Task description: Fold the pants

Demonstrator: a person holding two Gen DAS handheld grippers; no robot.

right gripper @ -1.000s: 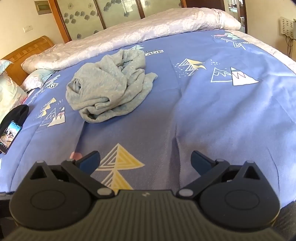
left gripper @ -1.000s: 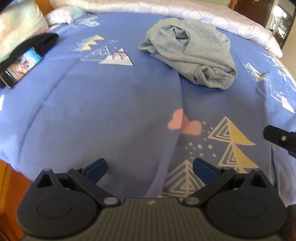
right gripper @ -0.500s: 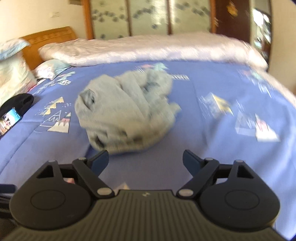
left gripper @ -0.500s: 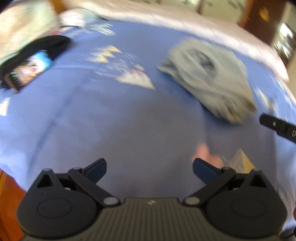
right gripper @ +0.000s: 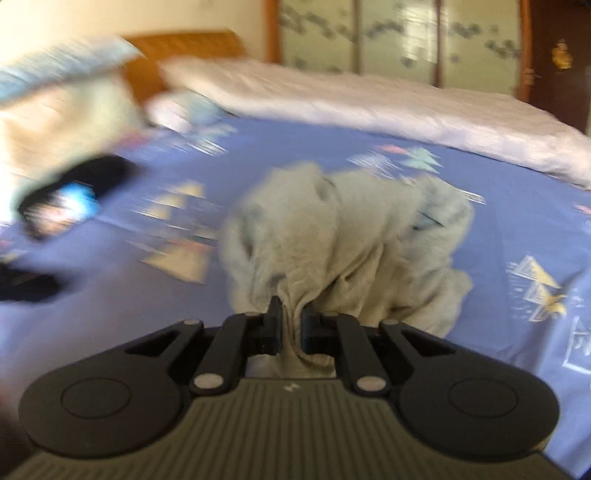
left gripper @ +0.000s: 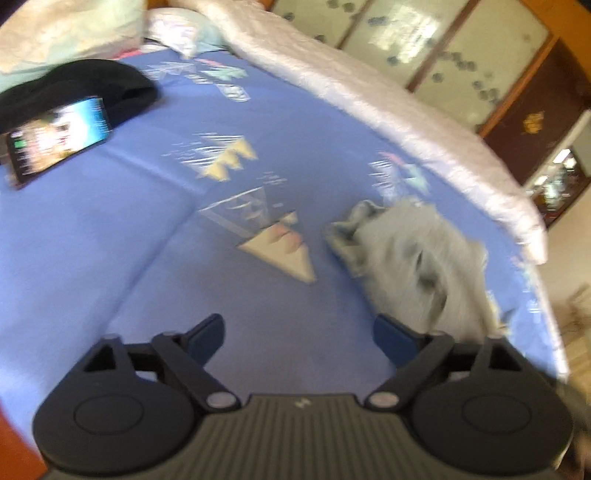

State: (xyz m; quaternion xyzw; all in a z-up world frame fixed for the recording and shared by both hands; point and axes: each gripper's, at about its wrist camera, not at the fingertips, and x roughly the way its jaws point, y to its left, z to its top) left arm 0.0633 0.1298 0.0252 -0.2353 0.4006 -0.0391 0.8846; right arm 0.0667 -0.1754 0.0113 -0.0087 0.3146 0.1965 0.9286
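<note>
The grey pants [right gripper: 343, 236] lie crumpled in a heap on the blue patterned bedspread [right gripper: 517, 229]. My right gripper [right gripper: 290, 321] is shut on the near edge of the pants, with a pinch of grey cloth bunched between its fingers. In the left wrist view the pants [left gripper: 417, 266] lie ahead and to the right. My left gripper [left gripper: 299, 332] is open and empty over bare bedspread [left gripper: 110, 236], its right finger close to the heap's near edge. Both views are blurred by motion.
A phone [left gripper: 55, 144] with a lit screen leans on a black cloth [left gripper: 85, 88] at the far left, by pillows [left gripper: 70, 29]. A folded white quilt [left gripper: 369, 96] runs along the bed's far side. A wooden headboard [right gripper: 184, 55] and wardrobe doors [right gripper: 399, 37] stand behind.
My right gripper has moved forward to the pants and shut on their near edge. My left gripper has moved forward toward the heap and stayed open.
</note>
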